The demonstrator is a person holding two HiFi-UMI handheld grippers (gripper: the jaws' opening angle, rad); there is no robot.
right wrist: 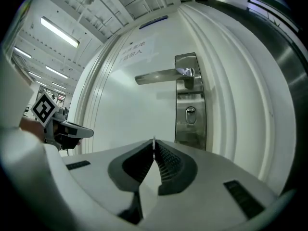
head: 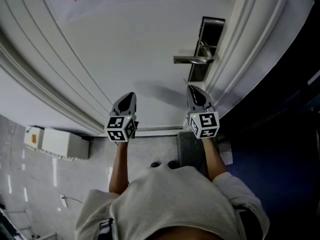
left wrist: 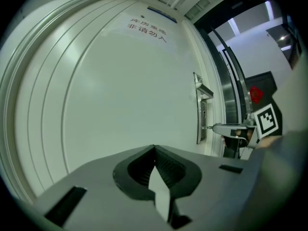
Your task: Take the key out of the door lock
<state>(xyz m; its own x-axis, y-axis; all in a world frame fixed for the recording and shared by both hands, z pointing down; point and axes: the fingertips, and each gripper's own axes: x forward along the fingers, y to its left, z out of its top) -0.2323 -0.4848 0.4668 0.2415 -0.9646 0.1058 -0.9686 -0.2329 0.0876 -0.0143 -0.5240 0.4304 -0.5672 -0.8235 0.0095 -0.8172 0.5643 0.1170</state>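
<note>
- Before the white moulded door (head: 125,49), head view: both hand-held grippers have open room around them. The right hand-held gripper (head: 192,89) points below the lever handle (head: 192,60), and the left hand-held gripper (head: 131,95) is well aside.
- Left gripper view: ribbed dark jaws closed together, empty.
- Right gripper view: jaws pinched on the key (right wrist: 153,141), only its thin silver edge showing, clear of the keyhole (right wrist: 191,113) in the brushed-metal lock plate (right wrist: 190,134).

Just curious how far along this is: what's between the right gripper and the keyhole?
Nothing; that stretch is bare in the right gripper view. The right gripper pinches the key; the keyhole stands empty.
</note>
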